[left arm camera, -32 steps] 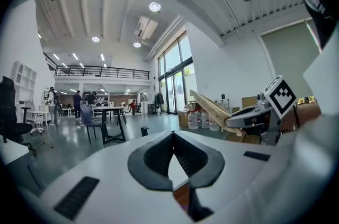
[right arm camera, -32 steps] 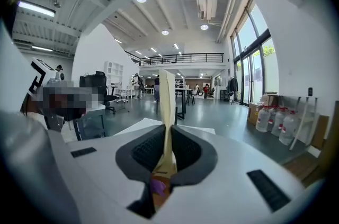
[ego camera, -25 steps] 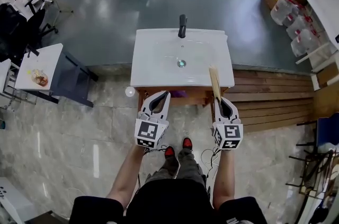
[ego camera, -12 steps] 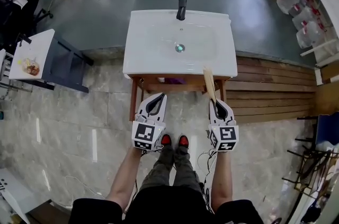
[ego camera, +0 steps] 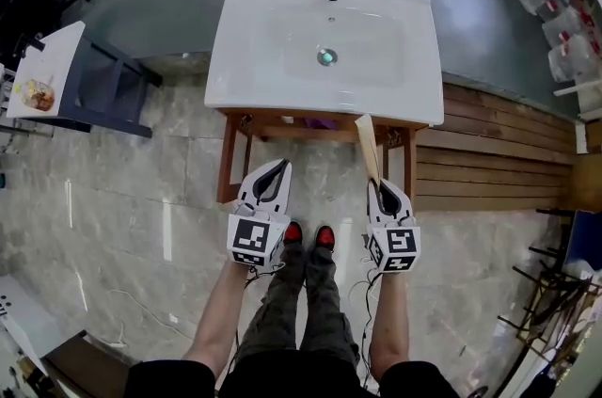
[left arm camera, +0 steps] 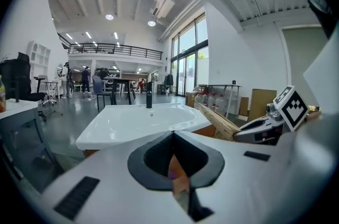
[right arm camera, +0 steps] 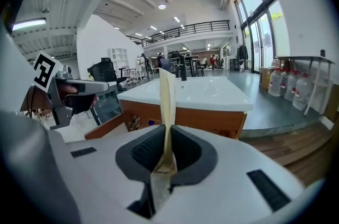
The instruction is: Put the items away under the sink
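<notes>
2 grippers face the white ceramic sink (ego camera: 226, 76): my right gripper (ego camera: 381, 187) clamps its jaws on a long, flat, pale wooden strip (ego camera: 367, 147) at the sink's front right corner, my left gripper (ego camera: 278, 168) is closed and empty, so I judge this mid-carry, with the strip next needing lowering under the basin.

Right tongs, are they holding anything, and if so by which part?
Yes: the right tongs clamp a thin wooden board by its near end, edge-on; the rest sticks out toward the sink.
</notes>
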The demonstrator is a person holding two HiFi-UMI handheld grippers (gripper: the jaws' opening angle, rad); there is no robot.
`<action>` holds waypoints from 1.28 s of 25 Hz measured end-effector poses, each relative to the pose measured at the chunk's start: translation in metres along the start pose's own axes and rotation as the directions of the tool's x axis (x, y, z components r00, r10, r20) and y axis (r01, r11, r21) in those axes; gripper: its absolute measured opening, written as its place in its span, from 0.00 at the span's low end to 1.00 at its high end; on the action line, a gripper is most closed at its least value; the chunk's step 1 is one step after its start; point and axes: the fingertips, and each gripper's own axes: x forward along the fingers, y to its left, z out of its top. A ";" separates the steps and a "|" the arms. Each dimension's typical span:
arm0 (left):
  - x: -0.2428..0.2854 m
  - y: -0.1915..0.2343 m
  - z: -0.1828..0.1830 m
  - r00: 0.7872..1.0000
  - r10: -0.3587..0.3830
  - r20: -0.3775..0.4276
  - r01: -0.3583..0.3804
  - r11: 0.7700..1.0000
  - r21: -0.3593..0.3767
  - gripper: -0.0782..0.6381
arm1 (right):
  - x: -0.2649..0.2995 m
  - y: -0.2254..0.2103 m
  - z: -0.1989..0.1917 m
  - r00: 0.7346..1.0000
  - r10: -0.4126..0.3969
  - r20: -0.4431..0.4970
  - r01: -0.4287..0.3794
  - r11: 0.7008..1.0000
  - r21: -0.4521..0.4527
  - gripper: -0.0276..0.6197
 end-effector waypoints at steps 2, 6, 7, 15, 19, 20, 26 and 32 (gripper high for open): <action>0.006 0.002 -0.020 1.000 0.008 -0.008 -0.008 1.000 -0.009 0.12 | 0.010 0.001 -0.021 1.000 0.014 -0.019 -0.014 1.000 0.002 0.12; 0.016 0.003 -0.062 0.999 0.019 -0.030 -0.020 1.000 -0.020 0.12 | 0.029 0.003 -0.064 0.998 0.041 -0.055 -0.040 0.999 0.007 0.12; 0.019 0.002 -0.072 0.999 0.020 -0.035 -0.020 1.000 -0.021 0.12 | 0.034 0.003 -0.074 0.997 0.046 -0.061 -0.045 0.999 0.008 0.12; 0.039 -0.003 -0.159 0.998 0.017 -0.066 -0.020 0.999 -0.041 0.12 | 0.077 -0.003 -0.152 0.993 0.071 -0.091 -0.071 0.997 -0.002 0.12; 0.050 -0.003 -0.195 0.998 0.016 -0.060 -0.018 0.999 -0.029 0.12 | 0.104 -0.010 -0.187 0.992 0.081 -0.095 -0.080 0.997 0.012 0.12; 0.054 -0.002 -0.203 0.998 0.016 -0.058 -0.017 0.999 -0.029 0.12 | 0.110 -0.012 -0.195 0.992 0.079 -0.096 -0.078 0.997 0.013 0.12; 0.073 0.008 -0.240 0.999 0.021 -0.048 -0.023 0.999 -0.030 0.12 | 0.144 -0.022 -0.224 0.994 0.075 -0.085 -0.074 0.997 0.010 0.12; 0.089 0.021 -0.260 0.999 0.032 -0.036 -0.034 0.998 -0.047 0.12 | 0.175 -0.033 -0.234 0.995 0.064 -0.082 -0.064 0.998 0.010 0.12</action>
